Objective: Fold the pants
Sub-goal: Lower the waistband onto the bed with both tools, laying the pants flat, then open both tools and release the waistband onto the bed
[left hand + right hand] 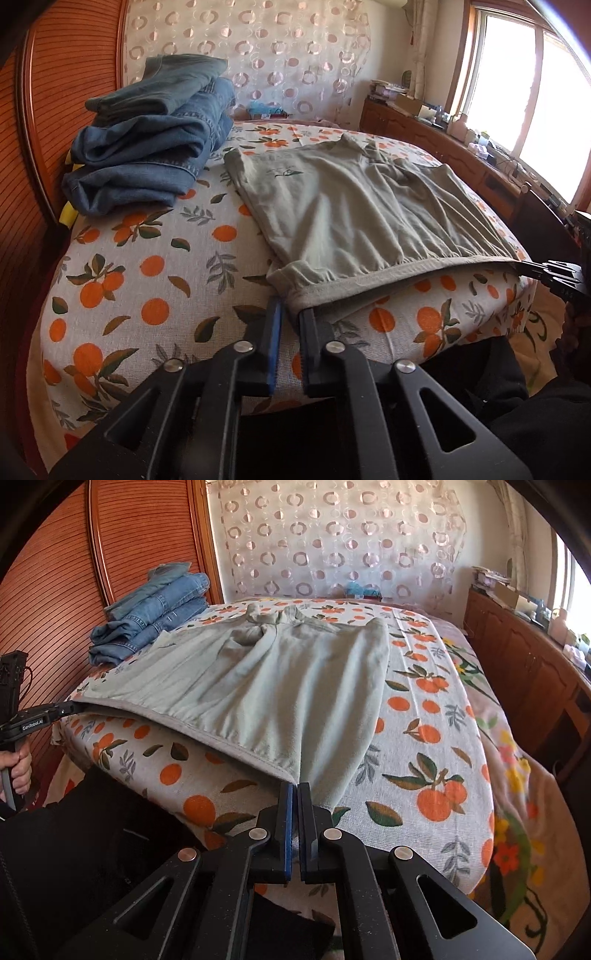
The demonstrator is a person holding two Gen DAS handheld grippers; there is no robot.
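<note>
Pale green pants [343, 206] lie spread on the bed [147, 266], waistband at the near edge and lifted a little off the cover. My left gripper [291, 306] is shut on the left corner of the waistband [295, 286]. My right gripper [296, 788] is shut on the right corner of the waistband [291, 773]. The pants also show in the right wrist view [277, 679], legs reaching toward the far curtain. The right gripper shows at the right edge of the left wrist view [532, 267]; the left gripper shows at the left of the right wrist view [74, 707].
A stack of folded blue jeans [147, 147] sits at the far left of the bed by the wooden headboard [55, 110]. A wooden cabinet [524, 657] with clutter runs along the right under the window. A floral blanket [517, 782] hangs on the bed's right side.
</note>
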